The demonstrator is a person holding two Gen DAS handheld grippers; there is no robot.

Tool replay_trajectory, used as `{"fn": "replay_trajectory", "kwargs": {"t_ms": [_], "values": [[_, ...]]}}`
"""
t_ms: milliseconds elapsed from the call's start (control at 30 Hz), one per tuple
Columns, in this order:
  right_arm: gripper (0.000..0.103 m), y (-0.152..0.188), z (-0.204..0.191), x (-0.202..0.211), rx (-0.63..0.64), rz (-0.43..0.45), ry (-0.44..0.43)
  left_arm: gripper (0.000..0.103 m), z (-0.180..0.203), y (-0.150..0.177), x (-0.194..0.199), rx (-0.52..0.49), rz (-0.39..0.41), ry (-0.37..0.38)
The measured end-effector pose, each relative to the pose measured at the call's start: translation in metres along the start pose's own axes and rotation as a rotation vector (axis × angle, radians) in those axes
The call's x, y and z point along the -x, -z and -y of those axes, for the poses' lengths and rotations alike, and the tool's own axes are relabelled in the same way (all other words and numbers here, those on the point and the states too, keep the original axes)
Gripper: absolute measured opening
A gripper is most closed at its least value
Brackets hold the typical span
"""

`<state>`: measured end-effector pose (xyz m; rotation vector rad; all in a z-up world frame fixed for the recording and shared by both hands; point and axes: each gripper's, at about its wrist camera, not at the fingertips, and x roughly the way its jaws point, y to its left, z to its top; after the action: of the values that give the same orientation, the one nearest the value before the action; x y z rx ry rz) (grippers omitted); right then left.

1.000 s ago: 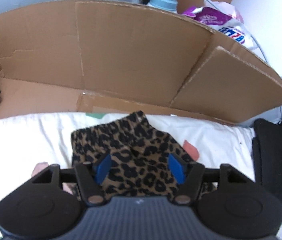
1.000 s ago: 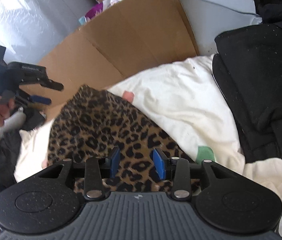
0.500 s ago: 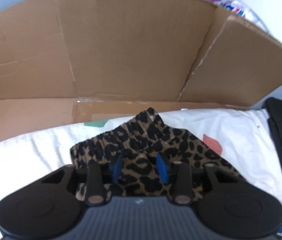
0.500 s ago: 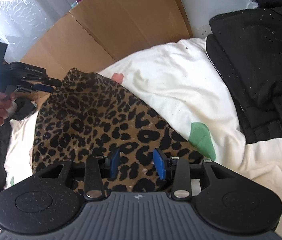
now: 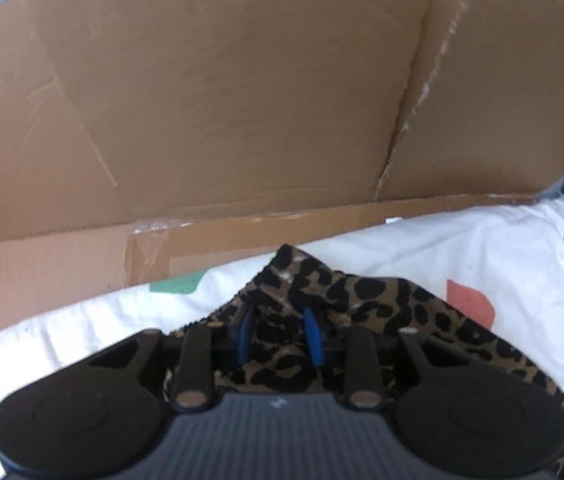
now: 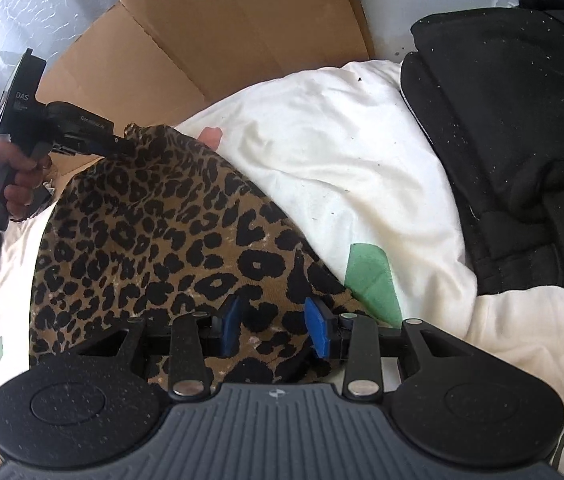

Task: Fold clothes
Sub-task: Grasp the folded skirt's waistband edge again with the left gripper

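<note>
Only right view: left tool point(image 6: 115, 145) pinching leopard garment point(image 6: 153, 240) | black clothes point(image 6: 522, 140)

Garment point(image 6: 169, 248) lies on bed sheet point(image 6: 322, 152); cardboard point(image 5: 241, 100) stands behind it; folded clothes point(image 6: 522, 140) to its right.

A home, most likely a bedroom. Soft white bedding point(image 6: 322, 136) with coloured patches spread as the work surface, rumpled like a duvet. Flattened cardboard point(image 5: 241, 100) propped behind it against the wall. Folded black clothes point(image 6: 514, 152) stacked at one side, a leopard-print garment point(image 6: 169, 240) lying on the bedding. Bright daylight at upper left.
</note>
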<state>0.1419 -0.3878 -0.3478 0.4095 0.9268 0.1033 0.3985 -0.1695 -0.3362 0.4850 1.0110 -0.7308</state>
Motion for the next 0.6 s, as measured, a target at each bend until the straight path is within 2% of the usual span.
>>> {"fn": "replay_trajectory", "kwargs": {"t_ms": [67, 267, 433, 600], "values": [[0.039, 0.0, 0.002, 0.0, -0.006, -0.001, 0.001, 0.029, 0.003, -0.003, -0.004, 0.0, 0.001, -0.009], [0.022, -0.001, 0.01, -0.001, -0.035, -0.004, 0.002, 0.029, 0.02, -0.011, -0.009, -0.03, -0.008, -0.052], [0.022, -0.001, 0.012, -0.001, -0.047, -0.001, 0.008, 0.029, 0.008, -0.014, 0.011, -0.004, -0.004, 0.002], [0.022, -0.001, 0.013, -0.001, -0.051, 0.003, 0.008, 0.029, -0.005, -0.002, 0.046, 0.014, 0.006, 0.044]]}}
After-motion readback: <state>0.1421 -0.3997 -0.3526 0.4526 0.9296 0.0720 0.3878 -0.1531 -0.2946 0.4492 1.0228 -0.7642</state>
